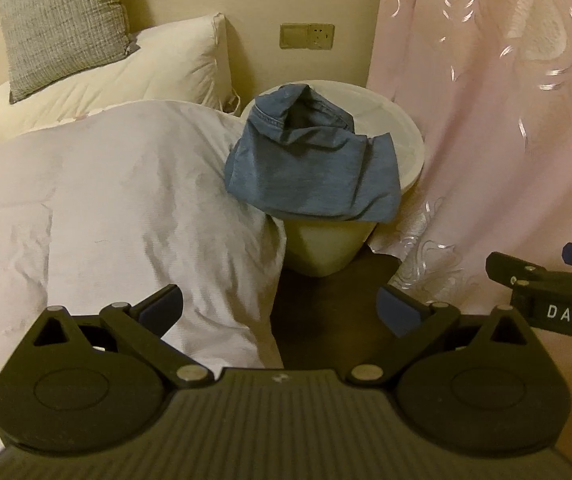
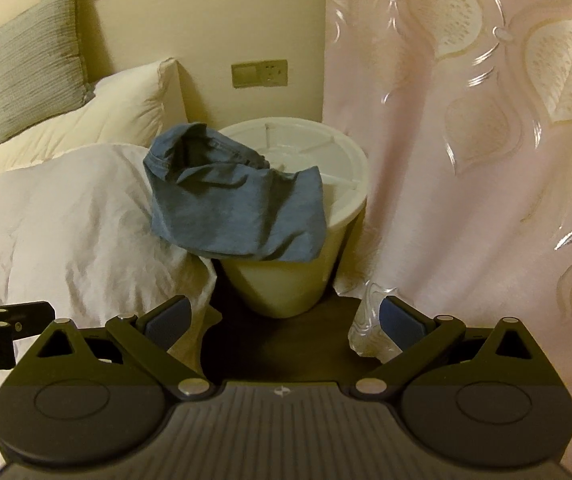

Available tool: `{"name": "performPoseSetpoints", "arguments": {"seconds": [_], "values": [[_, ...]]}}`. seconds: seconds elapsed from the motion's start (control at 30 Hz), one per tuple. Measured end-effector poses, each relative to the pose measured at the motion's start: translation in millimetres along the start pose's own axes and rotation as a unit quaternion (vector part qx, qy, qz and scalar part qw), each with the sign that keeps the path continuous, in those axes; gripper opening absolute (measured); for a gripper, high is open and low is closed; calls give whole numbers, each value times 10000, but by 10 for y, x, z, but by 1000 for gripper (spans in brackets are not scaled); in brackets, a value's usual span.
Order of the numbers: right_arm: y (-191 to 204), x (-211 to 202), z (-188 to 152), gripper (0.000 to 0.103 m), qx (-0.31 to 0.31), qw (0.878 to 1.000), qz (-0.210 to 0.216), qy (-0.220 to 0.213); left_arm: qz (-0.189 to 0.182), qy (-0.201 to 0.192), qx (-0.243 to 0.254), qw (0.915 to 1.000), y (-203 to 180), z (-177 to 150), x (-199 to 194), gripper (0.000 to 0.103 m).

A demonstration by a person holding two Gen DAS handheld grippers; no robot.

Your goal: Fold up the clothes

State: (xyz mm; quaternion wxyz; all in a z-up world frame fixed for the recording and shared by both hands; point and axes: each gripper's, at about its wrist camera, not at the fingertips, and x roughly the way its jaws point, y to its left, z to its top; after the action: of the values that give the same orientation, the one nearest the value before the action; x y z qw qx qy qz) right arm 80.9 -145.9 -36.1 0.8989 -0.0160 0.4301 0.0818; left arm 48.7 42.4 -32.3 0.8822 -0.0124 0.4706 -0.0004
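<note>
A blue denim garment (image 1: 310,164) lies folded in a loose bundle on top of a round white stool (image 1: 402,136), hanging over its near edge and touching the duvet. The right wrist view shows the same garment (image 2: 233,208) on the stool (image 2: 346,172). My left gripper (image 1: 279,312) is open and empty, well short of the garment, low over the dark floor. My right gripper (image 2: 283,318) is also open and empty, at about the same distance. Each gripper shows at the edge of the other's view.
A bed with a white duvet (image 1: 105,208) fills the left, with a cream pillow (image 1: 133,68) and a grey cushion (image 1: 61,24) at the wall. A pink patterned curtain (image 1: 494,120) hangs on the right, close to the stool. A wall socket (image 1: 308,36) sits above.
</note>
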Motion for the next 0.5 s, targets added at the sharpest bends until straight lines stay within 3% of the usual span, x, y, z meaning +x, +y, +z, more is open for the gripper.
{"name": "performPoseSetpoints", "arguments": {"seconds": [0.33,0.5], "values": [[-79,469,132,103,-36,9993,129,340,357,-35,-23,9994,56,184,382,102],[-114,770,198,103,-283,9991,304,62,336,63,-19,9994,121,345,687,102]]}}
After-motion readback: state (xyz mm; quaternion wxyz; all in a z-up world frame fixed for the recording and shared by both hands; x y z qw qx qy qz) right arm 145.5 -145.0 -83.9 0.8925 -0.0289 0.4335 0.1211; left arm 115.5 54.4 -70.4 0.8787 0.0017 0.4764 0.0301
